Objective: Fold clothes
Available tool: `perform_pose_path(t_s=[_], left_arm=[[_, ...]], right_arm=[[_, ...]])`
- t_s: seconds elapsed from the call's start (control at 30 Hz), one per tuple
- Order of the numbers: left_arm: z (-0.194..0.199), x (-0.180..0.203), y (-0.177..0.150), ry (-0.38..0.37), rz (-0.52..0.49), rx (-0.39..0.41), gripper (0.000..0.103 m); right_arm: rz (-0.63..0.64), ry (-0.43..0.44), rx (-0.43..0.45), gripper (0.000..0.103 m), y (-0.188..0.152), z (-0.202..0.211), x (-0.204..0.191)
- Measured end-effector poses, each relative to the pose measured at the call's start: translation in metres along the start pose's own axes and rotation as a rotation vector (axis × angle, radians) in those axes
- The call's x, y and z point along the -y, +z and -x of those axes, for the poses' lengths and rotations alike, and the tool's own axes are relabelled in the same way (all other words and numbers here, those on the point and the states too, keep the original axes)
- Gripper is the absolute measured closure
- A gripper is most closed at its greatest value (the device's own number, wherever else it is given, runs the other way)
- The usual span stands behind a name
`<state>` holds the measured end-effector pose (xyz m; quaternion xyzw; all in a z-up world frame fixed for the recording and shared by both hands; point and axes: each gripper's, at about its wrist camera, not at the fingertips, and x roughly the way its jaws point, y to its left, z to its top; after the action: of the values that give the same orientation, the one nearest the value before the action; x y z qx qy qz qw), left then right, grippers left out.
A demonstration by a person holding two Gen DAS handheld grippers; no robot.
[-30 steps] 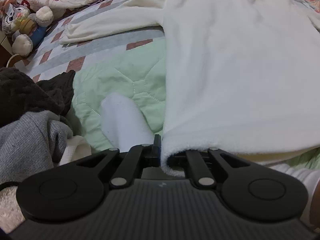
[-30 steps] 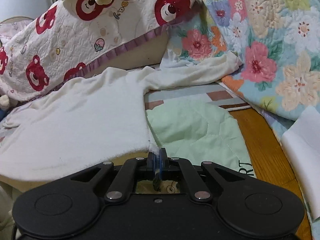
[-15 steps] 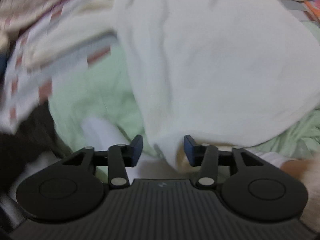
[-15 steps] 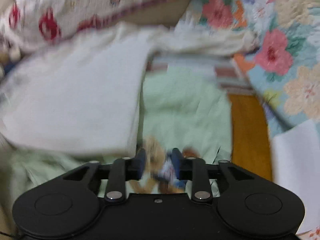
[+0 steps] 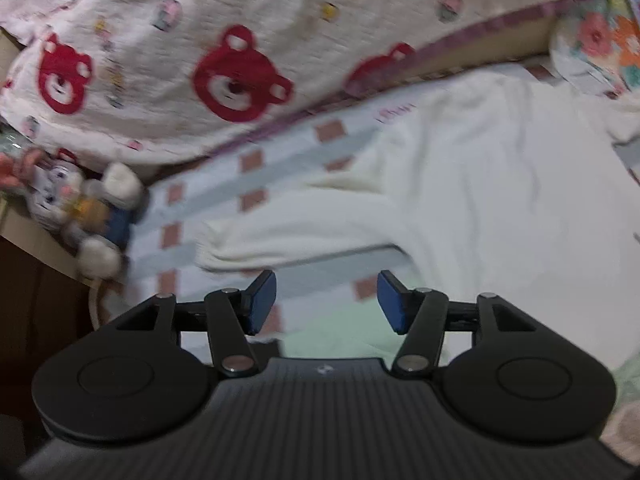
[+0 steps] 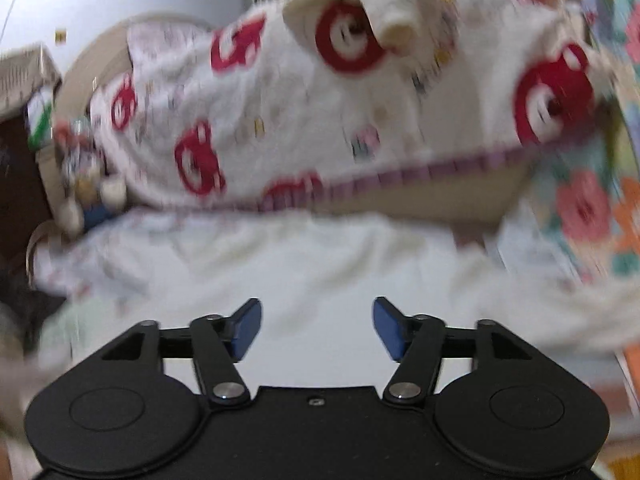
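A cream long-sleeved top [image 5: 500, 184] lies spread on the bed; its left sleeve [image 5: 288, 236] stretches out over the checked quilt. My left gripper [image 5: 326, 300] hovers above the quilt just short of that sleeve, its jaws opening, with nothing between them. In the right wrist view the same top [image 6: 320, 264] fills the middle, blurred. My right gripper [image 6: 316, 328] hangs over the garment's body, its jaws opening wide, with nothing caught between the blue pads [image 6: 386, 326].
A bear-print quilt [image 5: 224, 60] is heaped along the far side of the bed. A plush toy [image 5: 84, 216] sits at the left edge. A flowered quilt [image 6: 592, 200] rises on the right. Dark clothes [image 6: 24, 312] lie at the far left.
Both grippers let go of the top's hem corners and opened. Both have lifted and swung toward the far side of the bed, so the sleeve and bear-print quilt now fill the views.
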<state>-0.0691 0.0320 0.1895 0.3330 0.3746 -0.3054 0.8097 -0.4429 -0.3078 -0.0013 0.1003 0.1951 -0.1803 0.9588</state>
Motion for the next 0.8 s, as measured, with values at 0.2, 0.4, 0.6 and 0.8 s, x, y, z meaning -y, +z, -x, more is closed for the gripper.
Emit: perform_pose_path(t_s=[0.2,0.4,0.6,0.8], left_arm=[[-0.056,-0.047,0.006,0.036,0.113,0.087,0.042],[-0.153,-0.085,-0.004,0.001,0.405,0.095,0.042],[-0.199,-0.081,0.029,0.064,0.175,-0.007,0.042],[-0.279,-0.055,0.077,-0.109,0.074,0.103,0.042]], right_arm=[[0.094,-0.068,0.141,0.008,0.102,-0.074,-0.029],[0.170,-0.215,0.029,0.019,0.165,-0.162,-0.022],[0.278,-0.087,-0.170,0.083,0.199,-0.235,-0.021],[0.145,0.136,-0.373,0.079,0.177,-0.364,-0.012]])
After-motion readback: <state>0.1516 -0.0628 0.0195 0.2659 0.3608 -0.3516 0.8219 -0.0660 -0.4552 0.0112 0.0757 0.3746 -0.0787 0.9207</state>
